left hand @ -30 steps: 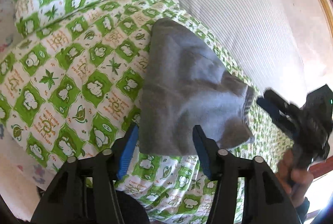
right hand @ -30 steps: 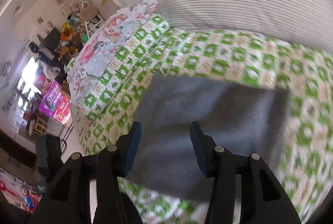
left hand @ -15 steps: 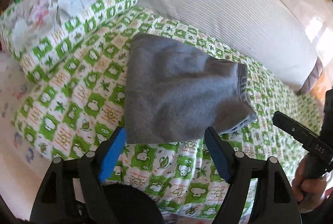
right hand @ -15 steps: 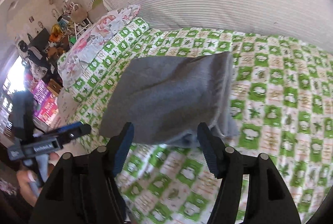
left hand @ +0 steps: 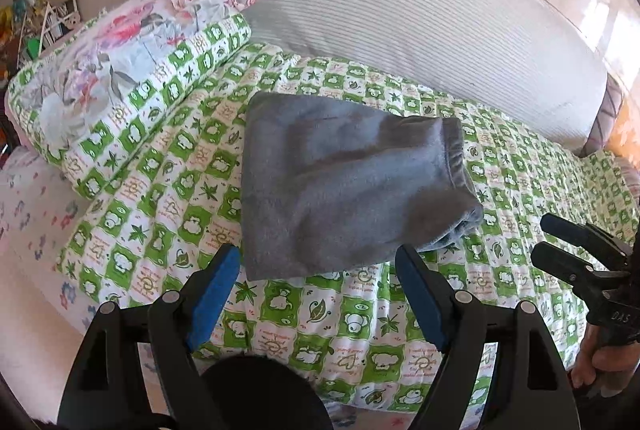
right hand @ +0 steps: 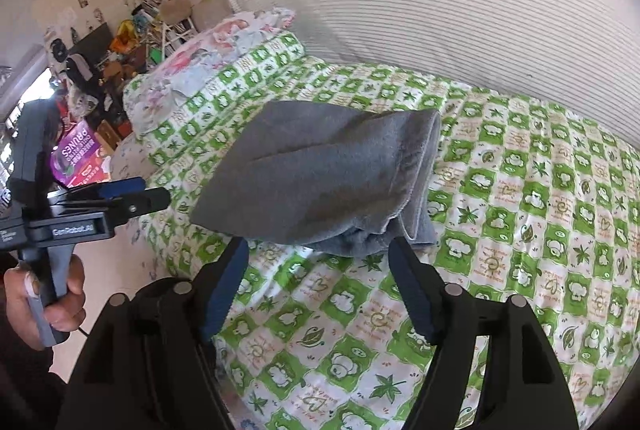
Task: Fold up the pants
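Folded grey fleece pants lie on green-and-white patterned quilt. Right gripper, black with blue pads, jaws spread, hovers just short of the pants' near edge, touching nothing. Left gripper held at left, clear of the pants.

Grey pants of soft, matt, fleecy cloth with a faintly fuzzy nap lie folded on a quilted cotton-looking bedcover, matt, printed in green and white checks. Behind it sits a large cushion of ribbed, finely striped pale fabric. A floral printed cloth pillow looks smooth and slightly crumpled. The left tool and right tool are matt black plastic with small silvery metal screws; their blue finger pads look rubbery and dull.
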{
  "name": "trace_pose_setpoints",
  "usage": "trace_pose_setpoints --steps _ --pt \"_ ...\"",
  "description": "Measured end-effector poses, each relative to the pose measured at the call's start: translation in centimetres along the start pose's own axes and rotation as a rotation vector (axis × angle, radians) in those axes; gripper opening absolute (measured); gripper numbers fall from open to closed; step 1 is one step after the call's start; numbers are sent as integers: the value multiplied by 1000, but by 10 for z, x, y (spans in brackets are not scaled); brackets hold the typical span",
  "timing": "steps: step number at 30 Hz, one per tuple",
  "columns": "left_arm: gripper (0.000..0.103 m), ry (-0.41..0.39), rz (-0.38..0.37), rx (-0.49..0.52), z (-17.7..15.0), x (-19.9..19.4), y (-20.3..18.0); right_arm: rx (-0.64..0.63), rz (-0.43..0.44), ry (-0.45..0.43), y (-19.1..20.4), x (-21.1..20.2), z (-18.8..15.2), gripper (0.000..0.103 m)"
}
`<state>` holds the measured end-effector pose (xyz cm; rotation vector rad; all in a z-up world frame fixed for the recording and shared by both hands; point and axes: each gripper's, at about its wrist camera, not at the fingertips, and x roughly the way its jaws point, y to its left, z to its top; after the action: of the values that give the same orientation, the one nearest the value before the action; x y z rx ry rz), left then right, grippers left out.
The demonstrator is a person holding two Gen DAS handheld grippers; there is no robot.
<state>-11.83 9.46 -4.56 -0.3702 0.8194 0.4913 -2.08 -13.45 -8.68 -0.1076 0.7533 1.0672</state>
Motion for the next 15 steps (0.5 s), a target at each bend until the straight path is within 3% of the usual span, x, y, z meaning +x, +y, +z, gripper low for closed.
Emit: trace_pose_setpoints --steps 15 --pt "81 -22 28 32 -3 -8 -3 -43 0 -6 11 -7 3 79"
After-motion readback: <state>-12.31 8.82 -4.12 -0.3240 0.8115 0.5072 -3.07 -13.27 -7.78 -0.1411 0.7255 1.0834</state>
